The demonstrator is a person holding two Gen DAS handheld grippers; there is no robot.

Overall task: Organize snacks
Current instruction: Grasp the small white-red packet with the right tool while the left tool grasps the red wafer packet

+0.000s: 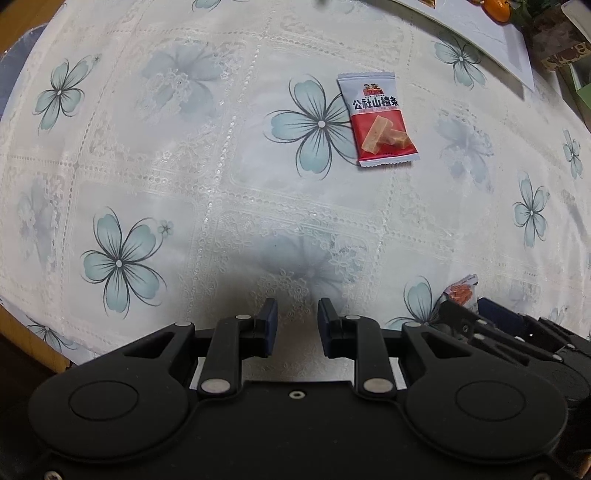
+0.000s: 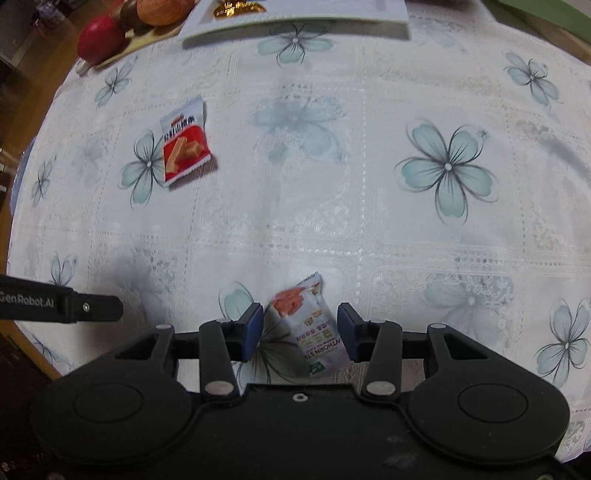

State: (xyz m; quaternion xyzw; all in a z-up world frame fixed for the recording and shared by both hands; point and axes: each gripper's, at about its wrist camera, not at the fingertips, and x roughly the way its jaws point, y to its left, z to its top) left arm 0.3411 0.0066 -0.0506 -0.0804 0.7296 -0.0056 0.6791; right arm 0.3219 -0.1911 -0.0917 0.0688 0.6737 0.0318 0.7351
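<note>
Right gripper (image 2: 301, 330) stands wide around the white-and-orange foil snack packet (image 2: 314, 332), ungripped; red-and-white hawthorn-strip sachet (image 1: 376, 118) lies loose; left gripper (image 1: 297, 325) gapes empty.

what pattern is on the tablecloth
White lace tablecloth printed with pale blue-green flowers outlined in dark lines; clearest in the left wrist view.

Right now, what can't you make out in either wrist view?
- White hawthorn packet, right wrist: motion-blurred, lower end behind the right gripper; contact with the pads unclear.
- Same packet, left wrist: only a corner shows.
- White tray: cut by the top edge, contents unreadable.
</note>
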